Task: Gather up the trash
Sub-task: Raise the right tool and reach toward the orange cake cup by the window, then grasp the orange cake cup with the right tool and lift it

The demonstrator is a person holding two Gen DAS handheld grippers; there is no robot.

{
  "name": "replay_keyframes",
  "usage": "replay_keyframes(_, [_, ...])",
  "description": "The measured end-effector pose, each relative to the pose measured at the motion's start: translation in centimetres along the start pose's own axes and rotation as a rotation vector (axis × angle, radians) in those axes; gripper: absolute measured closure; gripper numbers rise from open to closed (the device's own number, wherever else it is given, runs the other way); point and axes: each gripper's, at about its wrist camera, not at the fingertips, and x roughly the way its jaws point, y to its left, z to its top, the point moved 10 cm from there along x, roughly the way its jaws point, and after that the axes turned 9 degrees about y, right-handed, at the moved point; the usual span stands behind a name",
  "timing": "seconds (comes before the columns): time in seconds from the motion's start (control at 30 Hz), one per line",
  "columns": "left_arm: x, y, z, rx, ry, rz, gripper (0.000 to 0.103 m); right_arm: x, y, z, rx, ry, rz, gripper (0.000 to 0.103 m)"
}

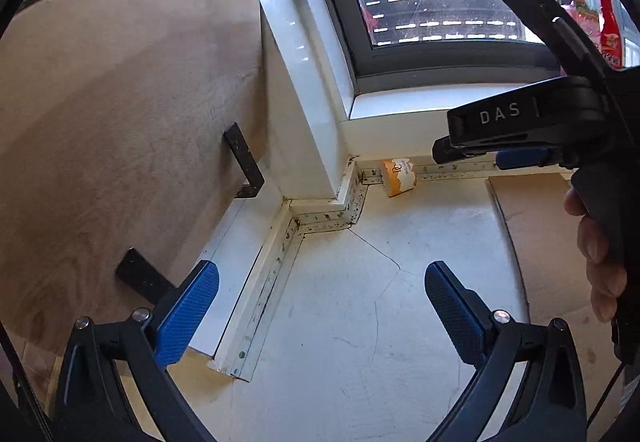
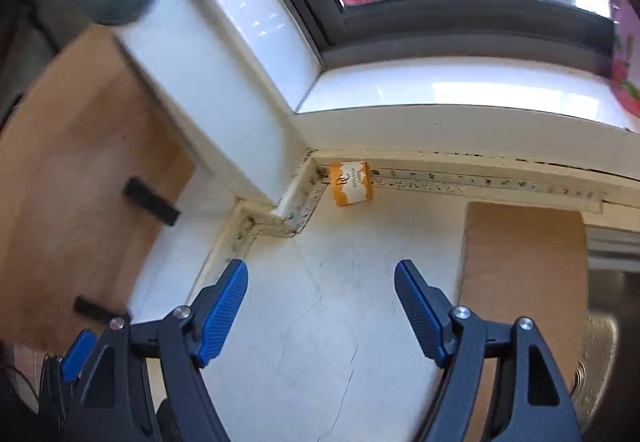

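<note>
Because the orange-and-white paper wrapper [image 2: 352, 183] lay on the white floor [image 2: 360, 282] against the baseboard [image 2: 480, 180] near the corner, I held my left gripper [image 1: 322, 306] and right gripper [image 2: 320, 306] spread, empty, aimed toward it.

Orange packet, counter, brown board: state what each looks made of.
Orange packet: probably printed paper or thin card, matte, flat folded faces with white lettering.
Counter: hard white surface, maybe painted or stone-like; thin cracks and scuffs run across it.
Brown board: likely cardboard or thin wood, dull and unpainted.
</note>
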Motion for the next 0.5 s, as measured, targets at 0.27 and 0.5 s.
replay_keyframes(0.27, [7.5,-0.1,0.7,-0.036,0.09,0.046,0.01,7.8,-1.6,3.2,-0.059,0.046,-0.07,0.027])
replay_keyframes(0.5, [10.8,0.7,0.9,-0.095,0.157,0.075,0.038,12.2,-1.6,5.4,-0.095,0.06,-0.109,0.027])
